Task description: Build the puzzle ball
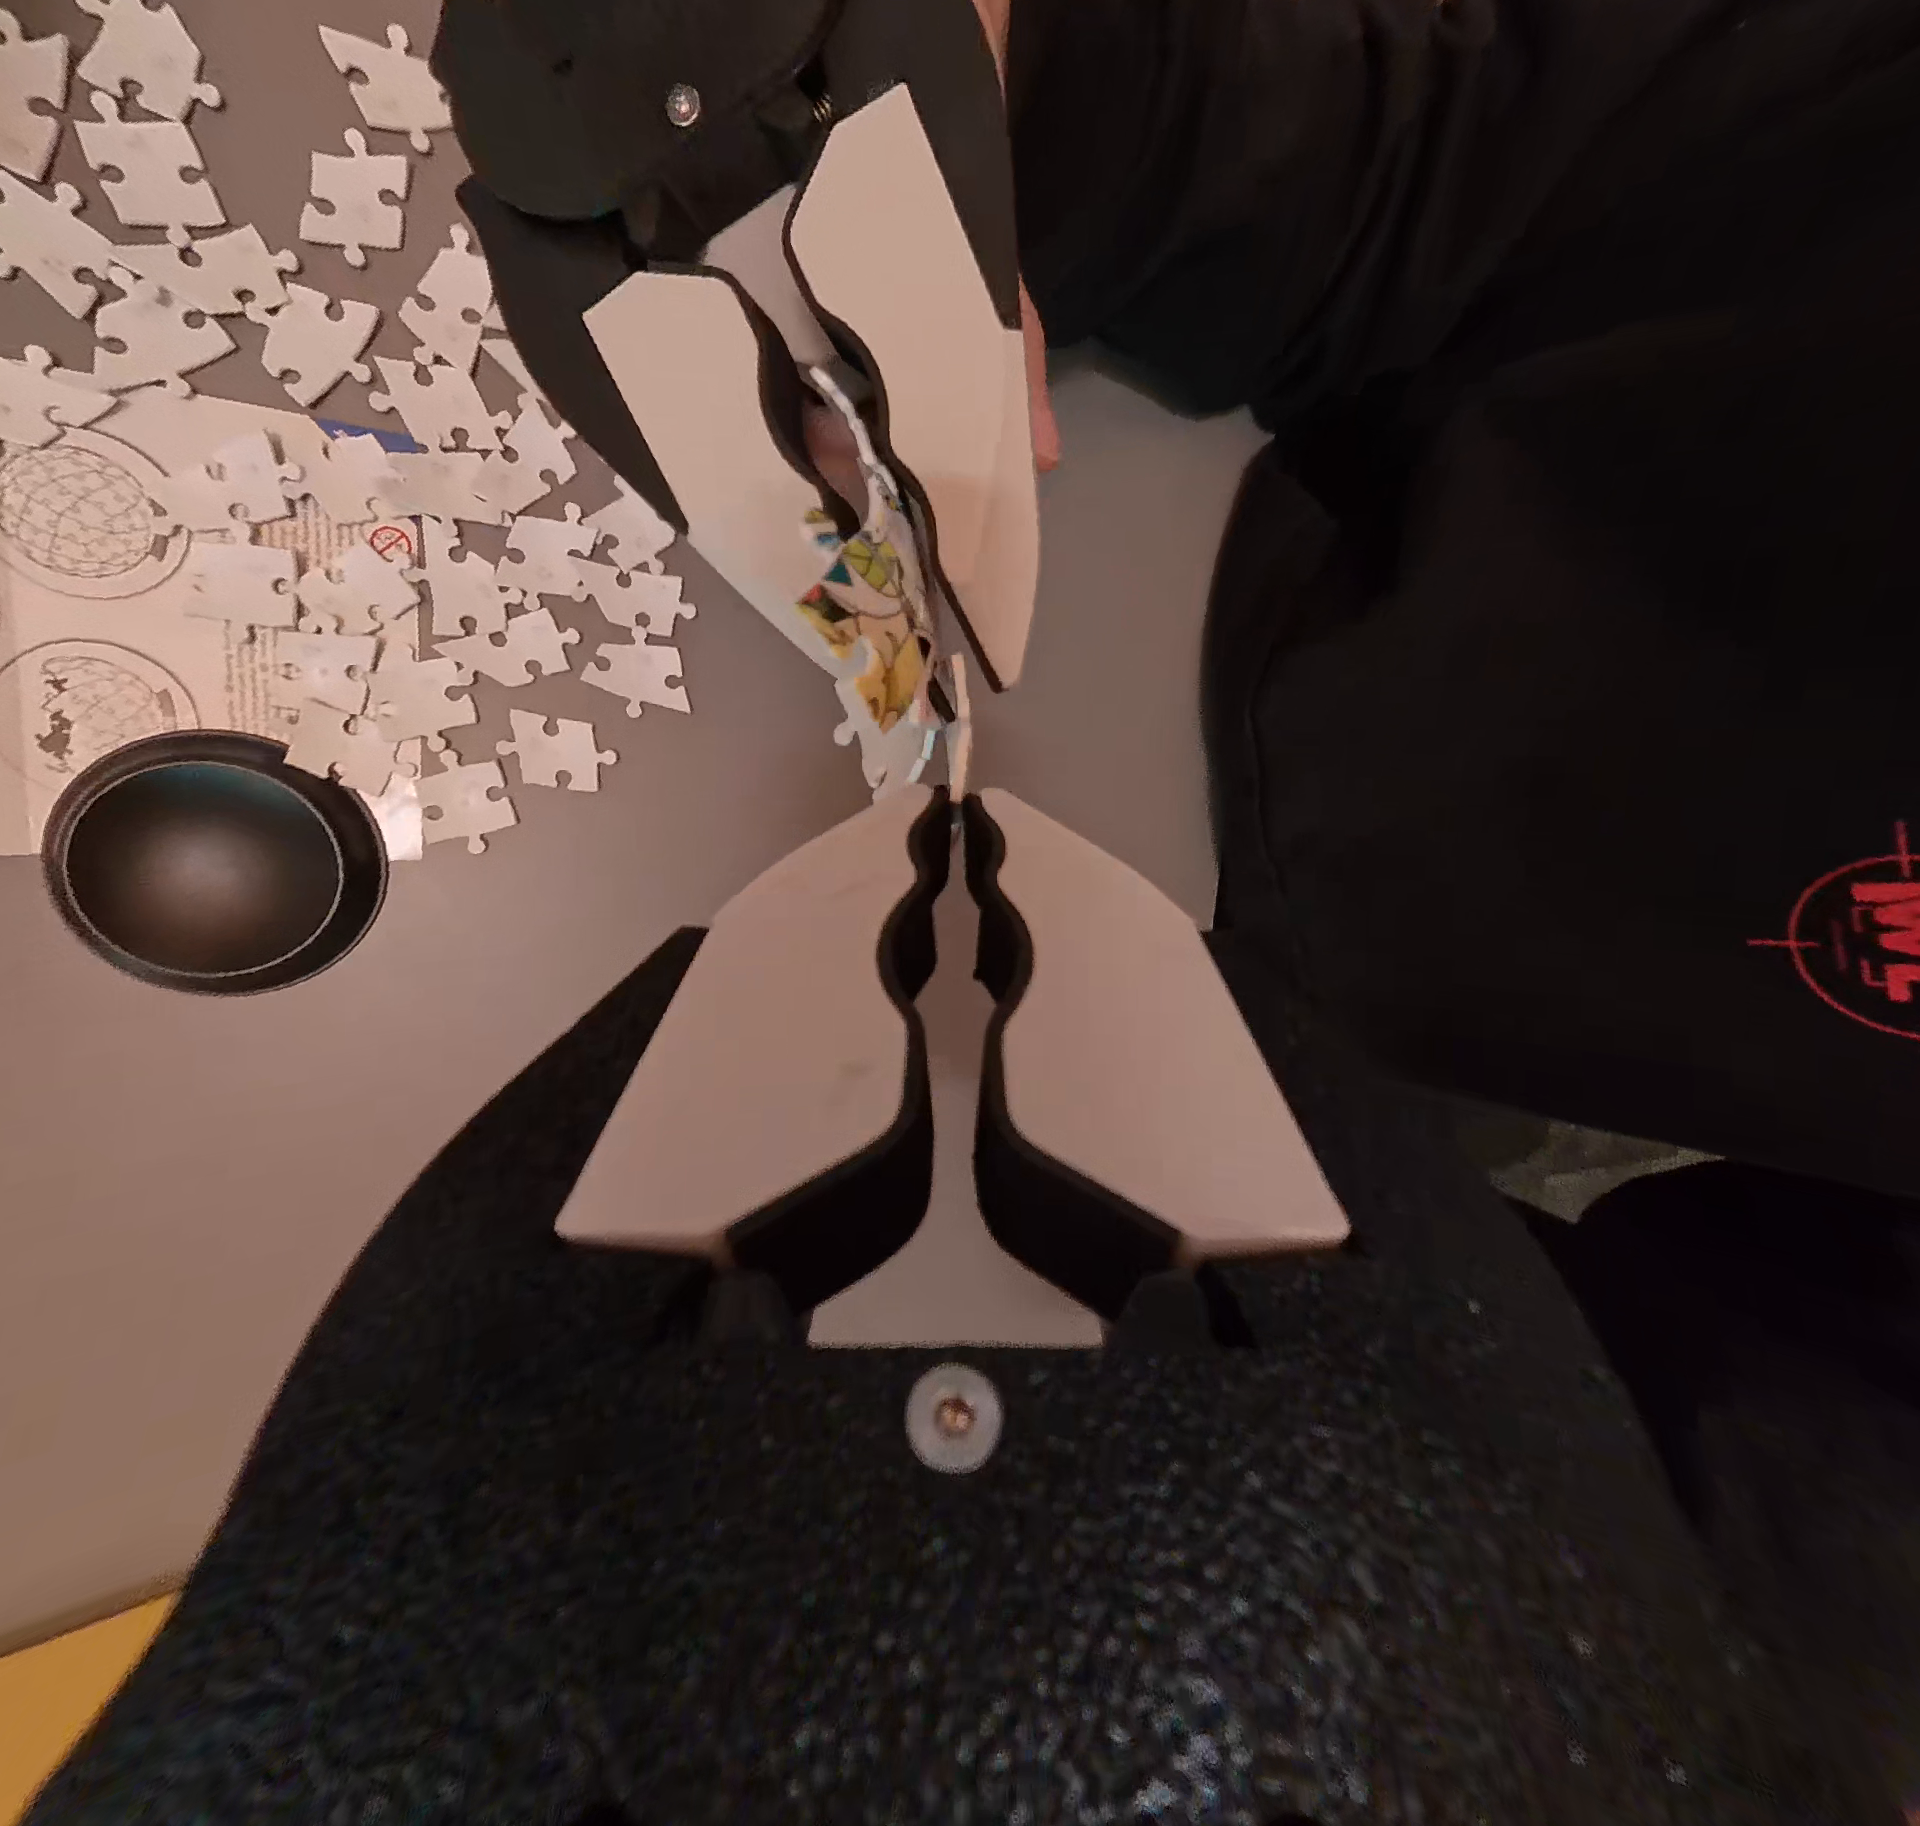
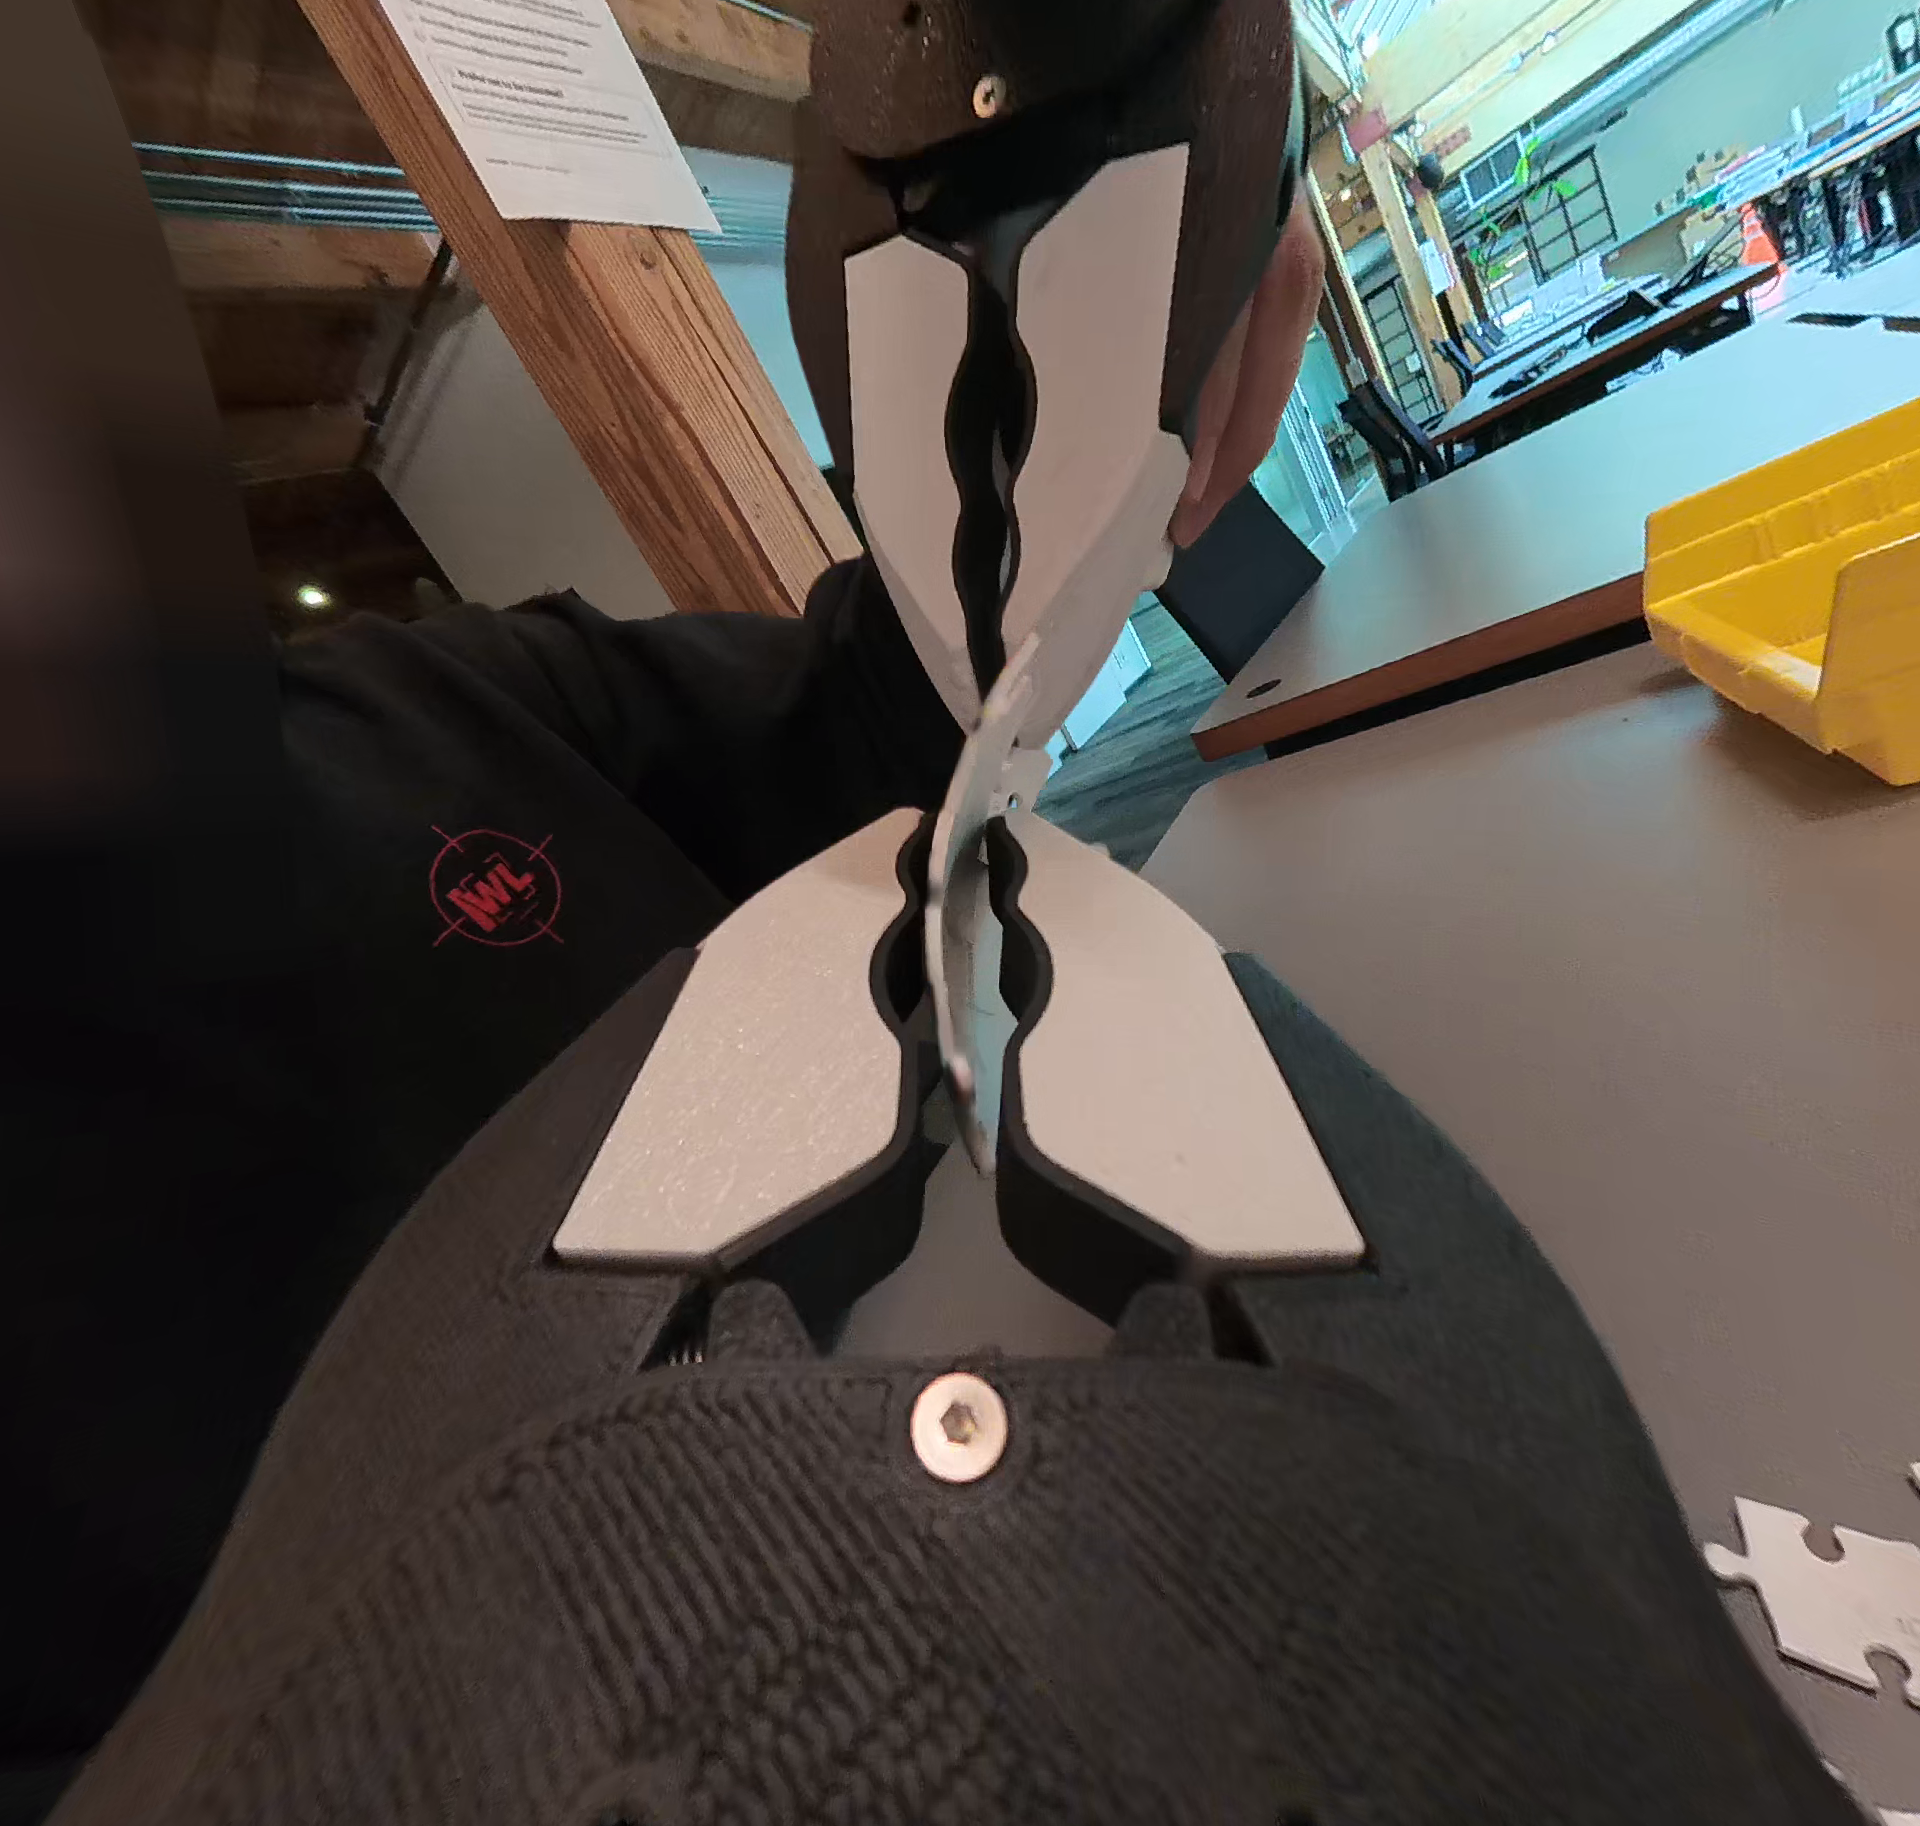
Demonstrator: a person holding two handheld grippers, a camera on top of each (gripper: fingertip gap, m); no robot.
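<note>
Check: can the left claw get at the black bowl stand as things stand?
Probably not right away: the left claw is shut on the puzzle strip shared with the right claw. The stand itself sits uncovered.

a red logo marks the black sweatshirt (image 2: 497, 888); small print covers the instruction sheet (image 1: 312, 550) and the posted paper (image 2: 520, 51).

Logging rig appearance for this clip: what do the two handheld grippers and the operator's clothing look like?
Both the left gripper and the right gripper share a build: textured black printed bodies, a silver screw at the centre, pale grey fingers with wavy black inner pads. The person wears a black sweatshirt bearing a red circular emblem.
</note>
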